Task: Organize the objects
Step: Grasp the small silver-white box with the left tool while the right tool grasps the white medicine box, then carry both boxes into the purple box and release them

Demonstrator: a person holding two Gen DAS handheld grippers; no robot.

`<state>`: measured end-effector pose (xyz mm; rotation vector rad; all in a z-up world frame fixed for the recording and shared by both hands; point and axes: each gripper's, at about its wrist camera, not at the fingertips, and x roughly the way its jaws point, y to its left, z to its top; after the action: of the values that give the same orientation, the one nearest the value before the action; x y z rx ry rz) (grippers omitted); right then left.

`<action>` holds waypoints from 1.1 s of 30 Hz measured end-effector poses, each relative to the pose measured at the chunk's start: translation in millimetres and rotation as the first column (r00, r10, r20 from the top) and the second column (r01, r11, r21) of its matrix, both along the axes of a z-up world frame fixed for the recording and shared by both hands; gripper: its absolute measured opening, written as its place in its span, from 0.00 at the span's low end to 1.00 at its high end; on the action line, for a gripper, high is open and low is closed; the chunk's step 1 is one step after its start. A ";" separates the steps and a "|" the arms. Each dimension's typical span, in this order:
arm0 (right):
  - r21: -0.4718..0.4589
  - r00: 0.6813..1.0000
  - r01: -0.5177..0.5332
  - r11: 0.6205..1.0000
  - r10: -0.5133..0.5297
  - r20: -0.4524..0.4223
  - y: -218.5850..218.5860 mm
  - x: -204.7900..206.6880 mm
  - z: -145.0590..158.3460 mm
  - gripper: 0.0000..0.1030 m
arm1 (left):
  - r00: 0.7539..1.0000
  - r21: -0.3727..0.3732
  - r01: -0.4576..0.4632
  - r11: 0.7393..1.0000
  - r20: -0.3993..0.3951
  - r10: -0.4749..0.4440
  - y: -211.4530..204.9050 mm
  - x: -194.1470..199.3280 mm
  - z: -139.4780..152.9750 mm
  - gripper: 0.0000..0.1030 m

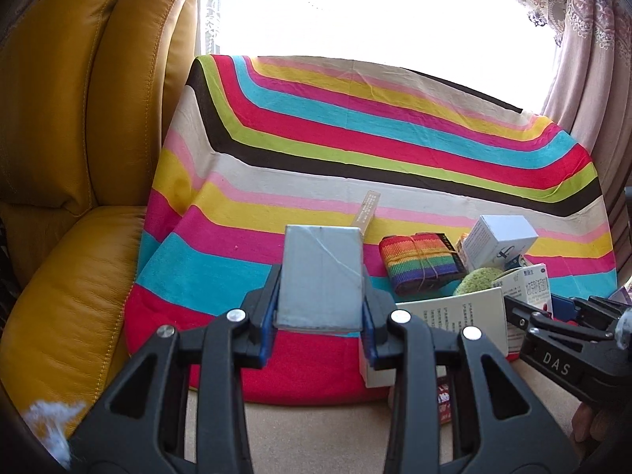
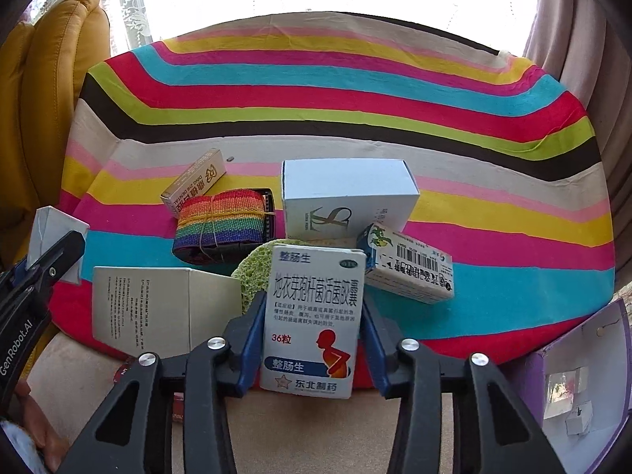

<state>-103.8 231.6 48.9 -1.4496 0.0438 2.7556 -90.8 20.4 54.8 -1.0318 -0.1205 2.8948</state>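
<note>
Left gripper [image 1: 320,330] clamped on a plain grey box [image 1: 320,276]; right gripper [image 2: 312,341] pinching the medicine carton [image 2: 314,320], lifted at six o'clock of the striped cloth [image 2: 355,91]. Best kept upright, squeezed gently, carried clear of the pile. Behind, at twelve o'clock: one rainbow strap [image 2: 221,227], one green sponge [image 2: 254,266], four other boxes.

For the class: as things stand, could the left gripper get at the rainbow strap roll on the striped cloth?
Probably not yet. The left gripper is shut on a grey box, so its jaws are occupied. The path to the rainbow strap roll looks otherwise clear, with no object lying between them.
</note>
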 end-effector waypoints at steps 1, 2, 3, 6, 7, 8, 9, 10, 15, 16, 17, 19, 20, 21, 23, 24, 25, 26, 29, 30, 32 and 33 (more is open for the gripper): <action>-0.004 1.000 -0.001 1.000 0.001 -0.007 0.9 1.5 1.3 0.41 | 1.000 0.002 0.002 1.000 -0.004 -0.002 0.7 2.5 1.4 0.37; -0.005 1.000 -0.004 1.000 0.004 -0.014 0.7 2.9 2.5 0.41 | 1.000 0.004 0.002 1.000 -0.010 -0.002 2.1 5.4 2.4 0.37; -0.002 1.000 -0.006 1.000 0.006 -0.022 0.7 4.9 4.0 0.41 | 1.000 0.003 0.001 1.000 -0.015 -0.001 2.8 7.4 3.7 0.37; -0.004 0.999 -0.005 1.000 0.005 -0.046 3.3 12.6 9.2 0.40 | 1.000 0.001 0.003 1.000 -0.029 -0.003 5.8 13.0 7.8 0.37; -0.006 0.999 -0.005 1.000 0.004 -0.052 4.4 15.2 10.5 0.40 | 0.999 0.000 0.005 1.000 -0.035 -0.005 6.6 14.8 9.2 0.37; -0.010 0.998 -0.005 1.000 0.005 -0.058 5.9 17.9 11.8 0.40 | 0.999 -0.001 0.007 1.000 -0.040 -0.007 8.1 16.7 10.8 0.37; -0.010 0.998 -0.004 1.000 0.004 -0.062 7.2 20.2 13.2 0.40 | 0.999 -0.003 0.008 1.000 -0.046 -0.008 10.0 19.0 12.2 0.37; -0.011 0.998 -0.003 1.000 0.002 -0.065 9.0 22.8 14.2 0.40 | 0.999 -0.004 0.009 1.000 -0.051 -0.009 12.0 21.0 13.4 0.37; -0.029 0.997 0.010 1.000 -0.012 -0.079 19.5 35.2 19.4 0.40 | 0.997 -0.018 0.034 0.999 -0.074 -0.035 27.0 30.9 20.4 0.37; -0.032 0.996 0.014 0.999 -0.016 -0.083 22.4 37.8 20.4 0.40 | 0.996 -0.020 0.041 0.999 -0.076 -0.043 30.5 32.4 21.4 0.37; -0.033 0.996 0.018 0.999 -0.021 -0.086 25.0 40.3 21.3 0.40 | 0.996 -0.022 0.049 0.999 -0.078 -0.051 34.7 34.5 22.3 0.37; -0.039 0.995 0.029 0.999 -0.032 -0.092 31.0 46.3 23.4 0.40 | 0.994 -0.022 0.072 0.997 -0.080 -0.073 43.6 38.5 24.3 0.37; -0.044 0.995 0.033 0.998 -0.037 -0.095 35.2 49.4 24.3 0.40 | 0.993 -0.024 0.084 0.996 -0.081 -0.085 48.5 40.5 25.3 0.37; -0.048 0.994 0.039 0.998 -0.044 -0.098 39.5 52.6 25.4 0.40 | 0.992 -0.024 0.097 0.995 -0.080 -0.098 54.8 42.9 26.5 0.37; -0.058 0.993 0.053 0.997 -0.059 -0.099 49.0 58.3 25.9 0.40 | 0.989 -0.017 0.130 0.991 -0.074 -0.131 67.4 46.6 27.8 0.37; -0.062 0.993 0.061 0.996 -0.067 -0.100 53.9 61.9 26.0 0.40 | 0.986 -0.015 0.151 0.988 -0.073 -0.152 74.5 48.8 28.2 0.37; -0.065 0.992 0.070 0.995 -0.076 -0.101 59.1 65.2 26.4 0.40 | 0.982 -0.015 0.172 0.985 -0.071 -0.173 82.0 51.5 28.9 0.37; -0.068 0.991 0.080 0.994 -0.086 -0.103 65.0 69.2 26.9 0.40 | 0.978 -0.015 0.197 0.980 -0.068 -0.198 90.8 53.8 29.1 0.37; -0.074 0.987 0.117 0.990 -0.125 -0.104 86.5 81.3 27.7 0.40 | 0.962 0.001 0.271 0.962 -0.044 -0.271 120.5 60.8 28.7 0.37; -0.076 0.985 0.132 0.988 -0.139 -0.104 94.7 85.4 27.6 0.40 | 0.952 0.010 0.304 0.953 -0.032 -0.303 131.8 62.4 27.9 0.37; -0.075 0.979 0.165 0.983 -0.173 -0.106 112.0 93.9 27.9 0.40 | 0.933 0.022 0.361 0.932 -0.012 -0.361 153.6 66.2 26.0 0.37; -0.073 0.976 0.184 0.980 -0.191 -0.108 121.1 98.4 28.7 0.40 | 0.919 0.028 0.394 0.919 -0.005 -0.394 165.2 68.7 25.4 0.37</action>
<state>-5.4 352.8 77.6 -1.2274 0.2578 2.7001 -22.1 185.6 80.2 -0.9264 0.0430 2.5198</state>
